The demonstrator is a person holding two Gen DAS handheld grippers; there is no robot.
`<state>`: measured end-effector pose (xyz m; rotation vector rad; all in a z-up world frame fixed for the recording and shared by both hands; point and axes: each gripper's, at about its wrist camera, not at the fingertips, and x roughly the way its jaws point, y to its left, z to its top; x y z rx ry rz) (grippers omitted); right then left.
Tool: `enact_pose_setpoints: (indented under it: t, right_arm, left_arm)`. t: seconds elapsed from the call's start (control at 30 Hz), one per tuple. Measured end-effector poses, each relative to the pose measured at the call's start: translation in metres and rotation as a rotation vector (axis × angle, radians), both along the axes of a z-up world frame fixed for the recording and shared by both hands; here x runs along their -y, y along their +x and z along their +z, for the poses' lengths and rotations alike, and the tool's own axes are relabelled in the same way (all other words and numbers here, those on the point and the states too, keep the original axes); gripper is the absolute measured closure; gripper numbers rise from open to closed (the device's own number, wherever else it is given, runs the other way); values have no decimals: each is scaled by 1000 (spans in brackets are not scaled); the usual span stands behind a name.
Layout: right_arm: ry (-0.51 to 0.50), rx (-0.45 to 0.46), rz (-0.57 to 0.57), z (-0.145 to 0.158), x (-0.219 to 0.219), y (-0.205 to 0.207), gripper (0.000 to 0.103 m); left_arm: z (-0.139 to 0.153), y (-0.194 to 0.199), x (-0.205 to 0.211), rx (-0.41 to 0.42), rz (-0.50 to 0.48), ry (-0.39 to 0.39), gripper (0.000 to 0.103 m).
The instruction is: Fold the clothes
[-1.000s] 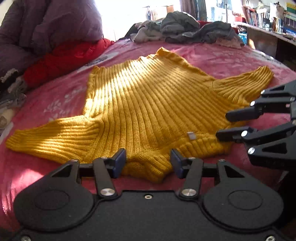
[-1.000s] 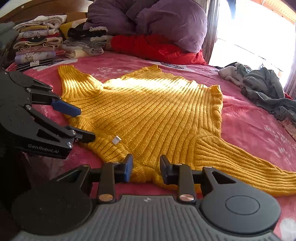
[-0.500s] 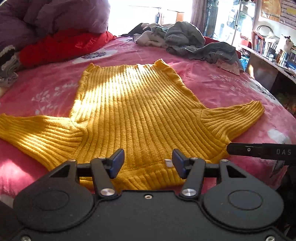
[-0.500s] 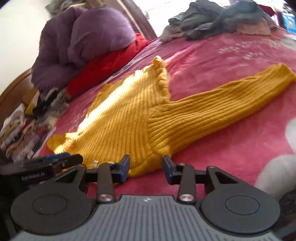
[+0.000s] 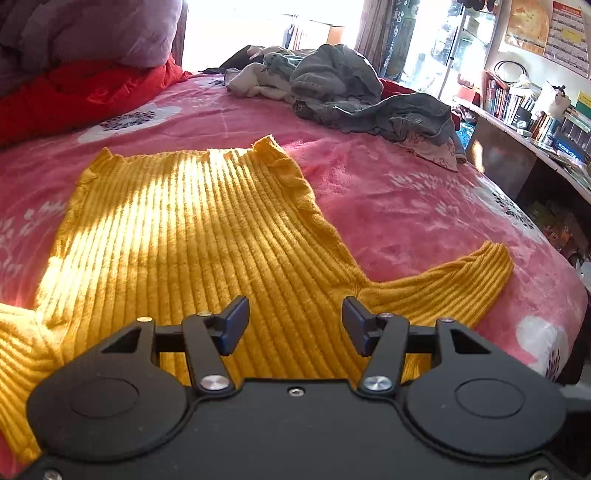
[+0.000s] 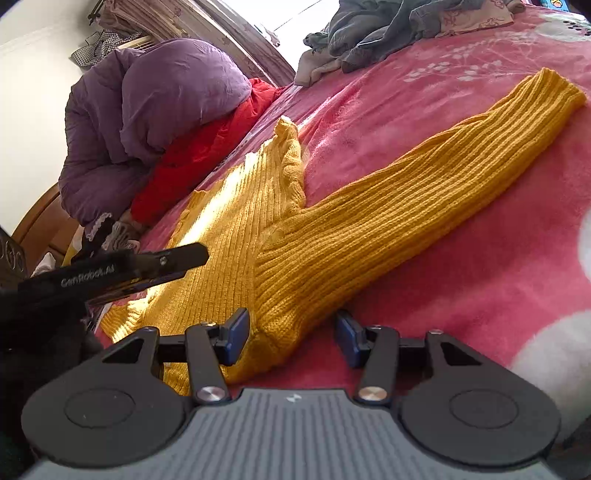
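Straight ahead of the left claw (image 5: 294, 325), a mustard-yellow ribbed sweater (image 5: 192, 236) lies spread flat on a bed covered by a pink floral blanket (image 5: 406, 206). The left claw is spread wide with nothing between its blue-padded fingers (image 5: 236, 321), and it hovers low over the sweater's near part, close to where the body meets a sleeve. That sleeve (image 5: 443, 288) runs off to the claw's right, its cuff lying flat on the blanket. Sunlight falls in a bright patch on the knit to the claw's left.

The right claw (image 6: 293, 332) is also spread, empty, and sits low at the near edge of the sweater (image 6: 258, 229). The thick end of the garment, where the sleeve (image 6: 424, 177) joins the body, lies between its fingers; whether the left finger (image 6: 236, 330) touches the knit cannot be told, and the right one is apart from it. From there the sleeve stretches away up and to the right across the blanket (image 6: 480, 277). To the right claw's left, the black left claw (image 6: 177, 260) reaches in over the sweater's body.

Beyond the sweater, far ahead of the left claw, a heap of grey clothes (image 5: 351, 88) sits on the bed. Off to its far left lie a purple quilt (image 5: 92, 33) on top of a red one (image 5: 74, 96). Shelves with books (image 5: 517, 107) stand far to its right.
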<state>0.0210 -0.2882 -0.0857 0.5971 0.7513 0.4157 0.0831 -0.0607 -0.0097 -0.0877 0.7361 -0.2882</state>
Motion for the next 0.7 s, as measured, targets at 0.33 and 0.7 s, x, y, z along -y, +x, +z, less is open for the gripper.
enact_pose_setpoints:
  t: [0.33, 0.7]
  right_arm:
    - [-20, -19, -27, -3, -6, 8, 55]
    - [-64, 53, -44, 4, -12, 11, 67]
  left_arm:
    - [6, 99, 57, -46, -12, 84, 54]
    - [-13, 141, 70, -86, 39, 224, 96]
